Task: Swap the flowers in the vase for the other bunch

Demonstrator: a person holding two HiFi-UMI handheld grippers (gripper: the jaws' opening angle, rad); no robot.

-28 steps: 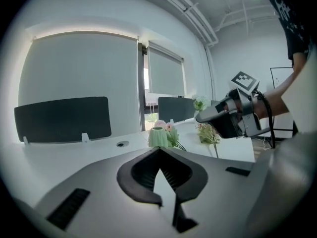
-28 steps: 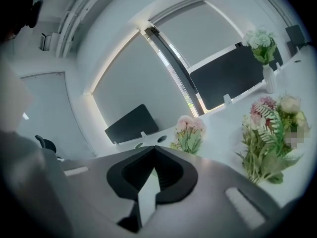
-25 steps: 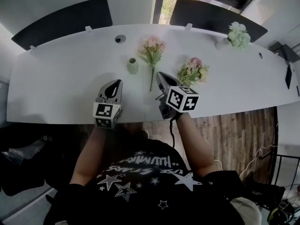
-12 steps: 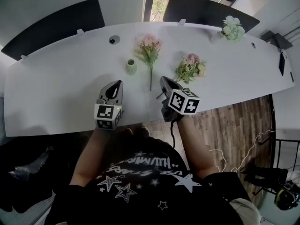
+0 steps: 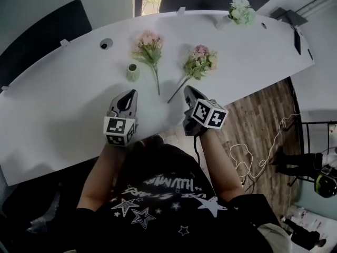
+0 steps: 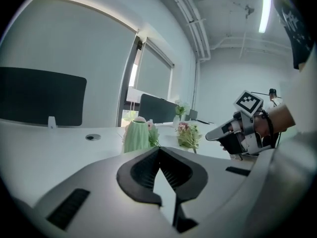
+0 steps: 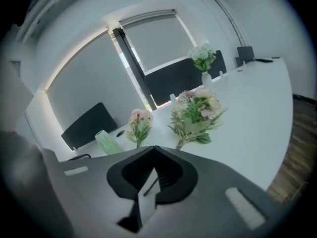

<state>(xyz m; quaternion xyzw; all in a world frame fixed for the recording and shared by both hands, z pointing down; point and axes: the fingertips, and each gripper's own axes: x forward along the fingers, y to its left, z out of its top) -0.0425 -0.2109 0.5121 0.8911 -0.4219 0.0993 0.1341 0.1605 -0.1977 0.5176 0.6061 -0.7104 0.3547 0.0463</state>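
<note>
Head view, read left to right.

- White table (image 5: pixel 63 104) spans the frame. A round cable port (image 5: pixel 106 44) sits in its upper left.
- Green vase (image 5: pixel 132 72), left of centre, stands upright. Its mouth shows no stems, and the left gripper view agrees: a bare rim, with pink blooms behind it rather than in it.
- Pink bunch (image 5: pixel 148 44) lies flat just right of the vase. The heads point to the top of the frame and the stem runs down toward the near edge. It lies near the vase without touching it.
- Left gripper (image 5: pixel 129 95), lower left of centre, hangs over the near edge with its tip aimed toward the vase. Its jaws are closed together with nothing between them.
- Mixed bunch (image 5: pixel 199 61) of pink and yellow heads with much green lies flat right of centre. Its stem slants down-left toward the pink bunch's stem end.
- Right gripper (image 5: pixel 188 91) sits just below that stem end. Its jaws are pressed together and hold nothing.
- White bouquet (image 5: pixel 241 10), upper right, stands well apart in its own holder.

Progress, as a judgement: with the vase empty and both bunches on the table, the taking-out half looks finished. Still to do are picking up the replacement bunch by its stem and standing it in the vase. I cannot tell which bunch is the replacement. Neither gripper has opened for a grasp.
</note>
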